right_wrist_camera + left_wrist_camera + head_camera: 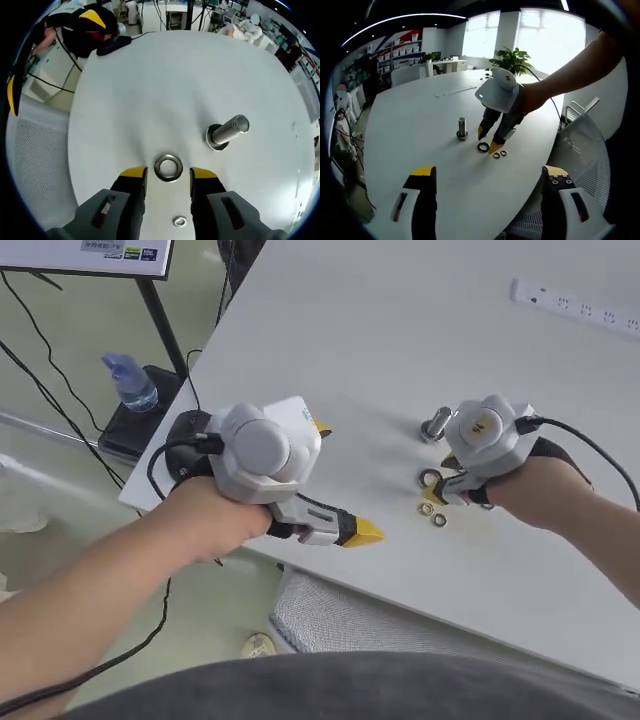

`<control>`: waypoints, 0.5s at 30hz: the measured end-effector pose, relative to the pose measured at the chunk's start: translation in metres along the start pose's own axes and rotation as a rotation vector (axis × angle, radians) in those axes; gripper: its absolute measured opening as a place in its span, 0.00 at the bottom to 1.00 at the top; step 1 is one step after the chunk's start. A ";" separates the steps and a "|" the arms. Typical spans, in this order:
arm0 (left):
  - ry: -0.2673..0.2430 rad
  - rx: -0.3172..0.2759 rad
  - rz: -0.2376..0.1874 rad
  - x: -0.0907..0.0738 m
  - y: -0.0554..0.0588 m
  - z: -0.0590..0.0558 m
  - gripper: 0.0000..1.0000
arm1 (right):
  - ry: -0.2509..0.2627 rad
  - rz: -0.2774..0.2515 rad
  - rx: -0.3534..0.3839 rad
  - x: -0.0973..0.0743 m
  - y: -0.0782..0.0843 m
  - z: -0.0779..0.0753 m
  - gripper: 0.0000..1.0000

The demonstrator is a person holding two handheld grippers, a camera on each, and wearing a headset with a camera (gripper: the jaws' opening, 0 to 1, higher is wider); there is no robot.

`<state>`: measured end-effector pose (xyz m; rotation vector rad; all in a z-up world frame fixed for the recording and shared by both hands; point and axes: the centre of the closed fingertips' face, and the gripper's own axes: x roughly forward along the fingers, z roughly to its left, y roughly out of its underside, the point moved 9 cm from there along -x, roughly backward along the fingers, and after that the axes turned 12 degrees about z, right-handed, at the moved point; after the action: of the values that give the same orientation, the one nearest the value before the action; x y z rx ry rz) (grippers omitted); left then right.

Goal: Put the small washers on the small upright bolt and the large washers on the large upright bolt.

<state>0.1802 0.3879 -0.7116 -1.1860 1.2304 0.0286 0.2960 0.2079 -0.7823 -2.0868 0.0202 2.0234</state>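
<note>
- Head view: the right gripper [437, 490] is low over the white table [380, 330], with its yellow tips at the large washer [430, 478].
- Right gripper view: its jaws stand partly open, one tip on each side of the large washer. There is a gap on both sides and nothing is gripped.
- The large washer lies flat, near the upright bolt [228, 130] but apart from it.
- The upright bolt stands on the table with a ring around its foot. Whether that ring is a washer or the bolt's own head cannot be told.
- The first small washer [427, 508] and the second small washer [440, 519] lie flat, close together, just beside the right gripper's tips. One of them shows between the jaw bodies in the right gripper view.
- Left gripper view: the left gripper [490, 172] has its jaws wide apart and empty. It is near the table's edge, well apart from the bolt and washers.
- Writing: the panel [90, 255] beyond the table carries small coloured labels, too small to read. A dark mark on the yellowish disc on top of the right gripper is not legible.
- A power strip [575, 308] lies at the far side of the table.
- A water bottle [130, 382] stands on a lower surface off the table's corner.
</note>
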 end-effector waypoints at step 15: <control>-0.008 -0.009 -0.009 -0.005 -0.002 -0.005 0.86 | -0.004 -0.030 0.050 0.005 0.004 -0.005 0.32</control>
<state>0.1764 0.3863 -0.7057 -1.1983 1.2197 0.0323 0.3006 0.2039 -0.7881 -2.0411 0.0378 1.9884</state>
